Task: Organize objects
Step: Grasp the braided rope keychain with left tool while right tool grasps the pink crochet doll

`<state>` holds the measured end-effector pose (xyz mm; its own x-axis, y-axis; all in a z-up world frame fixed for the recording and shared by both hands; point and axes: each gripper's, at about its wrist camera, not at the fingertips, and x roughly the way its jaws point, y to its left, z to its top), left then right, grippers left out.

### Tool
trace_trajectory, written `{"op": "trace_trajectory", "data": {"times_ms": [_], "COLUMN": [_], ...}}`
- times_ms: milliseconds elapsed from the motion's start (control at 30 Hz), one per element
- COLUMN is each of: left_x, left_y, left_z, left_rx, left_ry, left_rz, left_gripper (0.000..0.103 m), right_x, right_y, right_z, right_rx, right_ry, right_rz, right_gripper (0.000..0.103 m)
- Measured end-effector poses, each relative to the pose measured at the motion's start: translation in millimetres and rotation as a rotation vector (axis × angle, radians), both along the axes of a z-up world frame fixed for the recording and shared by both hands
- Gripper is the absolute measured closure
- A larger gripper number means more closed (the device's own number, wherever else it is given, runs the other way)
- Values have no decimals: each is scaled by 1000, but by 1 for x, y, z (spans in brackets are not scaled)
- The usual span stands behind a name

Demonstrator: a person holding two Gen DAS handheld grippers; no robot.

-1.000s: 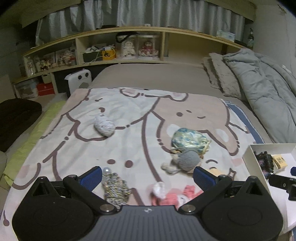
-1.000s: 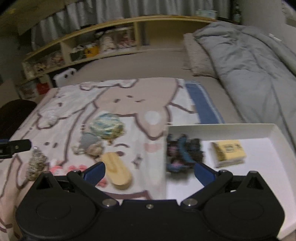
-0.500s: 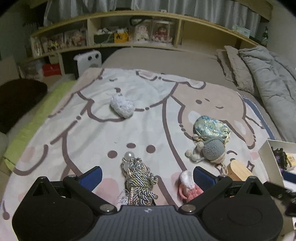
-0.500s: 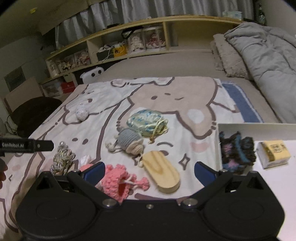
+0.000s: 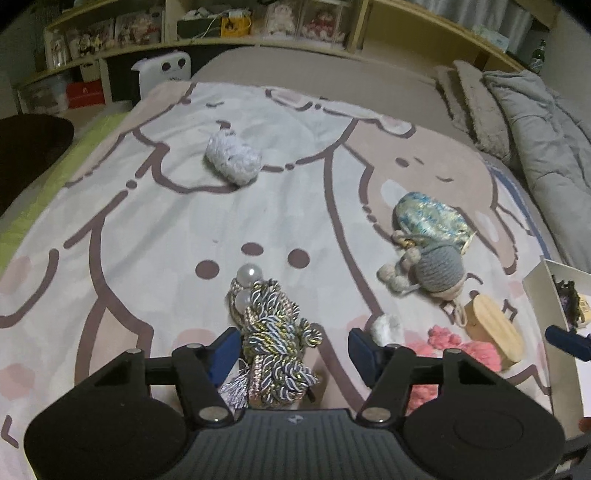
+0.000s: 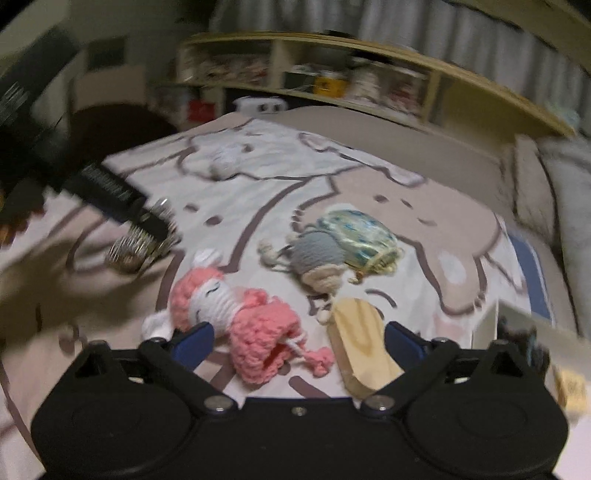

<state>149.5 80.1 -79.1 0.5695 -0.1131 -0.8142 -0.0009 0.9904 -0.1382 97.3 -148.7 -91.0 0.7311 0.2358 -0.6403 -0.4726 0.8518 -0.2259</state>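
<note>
My left gripper is open, its fingers on either side of a braided rope bundle with pearl beads on the bedspread. My right gripper is open just above a pink crochet doll, with a wooden oval block by its right finger. A grey crochet toy and a blue-gold brocade pouch lie beyond. A white crochet piece lies far left. The white box at the right holds a dark crochet item and a yellow block.
The cartoon-print bedspread covers the bed. A grey duvet and pillows lie at the right. A wooden shelf with dolls runs behind. A dark chair stands left of the bed.
My left gripper moved forward and down so the rope bundle sits between its fingers. My right gripper swung left from the box to above the pink doll.
</note>
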Motion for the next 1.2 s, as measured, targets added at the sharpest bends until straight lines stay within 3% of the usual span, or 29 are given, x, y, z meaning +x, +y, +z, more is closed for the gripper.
{"op": "trace_trajectory", "data": {"times_ms": [167,267,433,600,700,733,833,900,1200], "left_x": [4,7,11,12,14,14,17,18,9], "left_y": [7,8,6,6,9,9,12,17,13], "left_z": [-11,-16,-24,-27,-30,-31,-32,-33,-17], "left_rx": [-21,-41,-57,-51,-59,-62,-56,-80,-134], "left_ry": [28,40,58,58,61,60,52,47,4], "left_rz": [24,20,20,32,36,40,64,78,95], "left_gripper": [42,44,44,44,44,44,59,59,60], "right_x": [-12,-9,-5,-8,-9,-10,-11,-10,8], "right_y": [27,39,62,78,83,84,86,84,58], "right_z": [-10,-18,-33,-55,-62,-63,-62,-56,-2], "right_rx": [-268,-366,-533,-761,-813,-819,-803,-747,-334], "right_ry": [-142,-152,-171,-241,-235,-235,-226,-189,47], "right_rz": [192,285,422,590,635,643,620,582,280], "right_gripper": [14,20,40,52,67,70,71,71,71]}}
